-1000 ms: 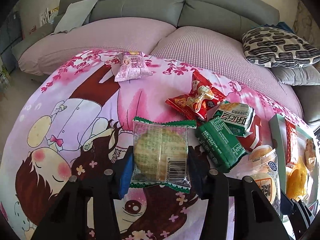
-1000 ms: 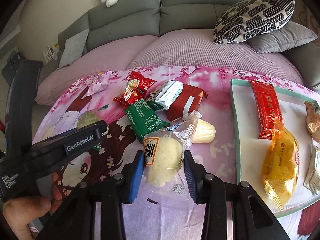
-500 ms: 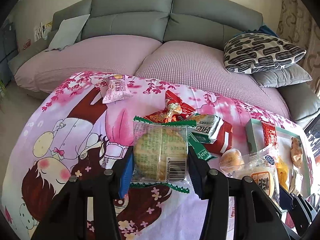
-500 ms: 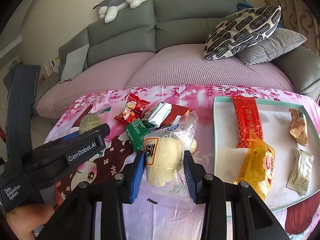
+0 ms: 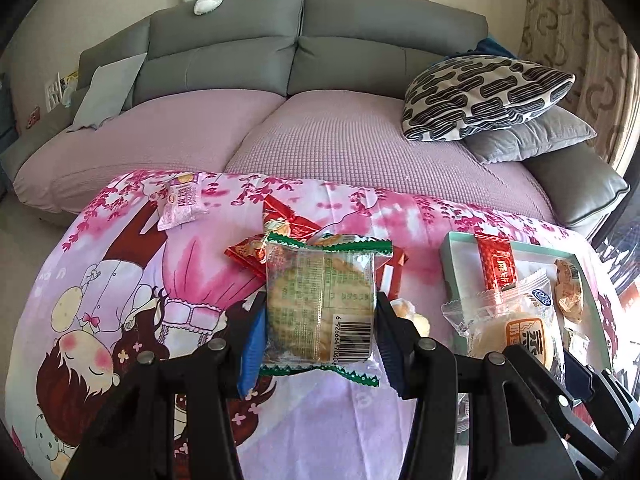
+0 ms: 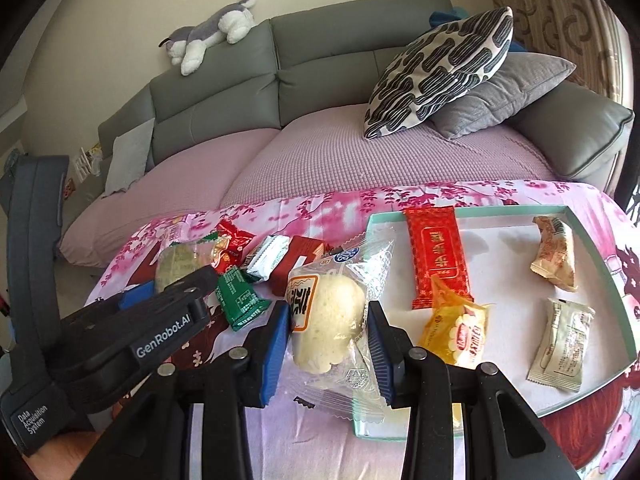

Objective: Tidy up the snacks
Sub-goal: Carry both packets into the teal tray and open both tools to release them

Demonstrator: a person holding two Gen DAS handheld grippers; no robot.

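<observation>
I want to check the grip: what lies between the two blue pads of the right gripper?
In the right wrist view, a clear-wrapped pale bun sits between the right gripper's pads, held off the cloth beside the tray.

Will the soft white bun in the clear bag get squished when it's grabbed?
Probably a little: the white bun in its clear plastic wrapper looks puffy. The right gripper pinches it; the loose wrapper crinkles out, so it is likely floppy, light, maybe slippery.

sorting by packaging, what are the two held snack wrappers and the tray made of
Cracker packet: seemingly thin clear plastic film; the round cracker shows through, with green zigzag-cut ends. Bun packet: clear glossy plastic film, crinkled and glinting, pale bun visible inside. Tray: stiff, matte white floor with teal rim; cardboard or plastic, unclear.
</observation>
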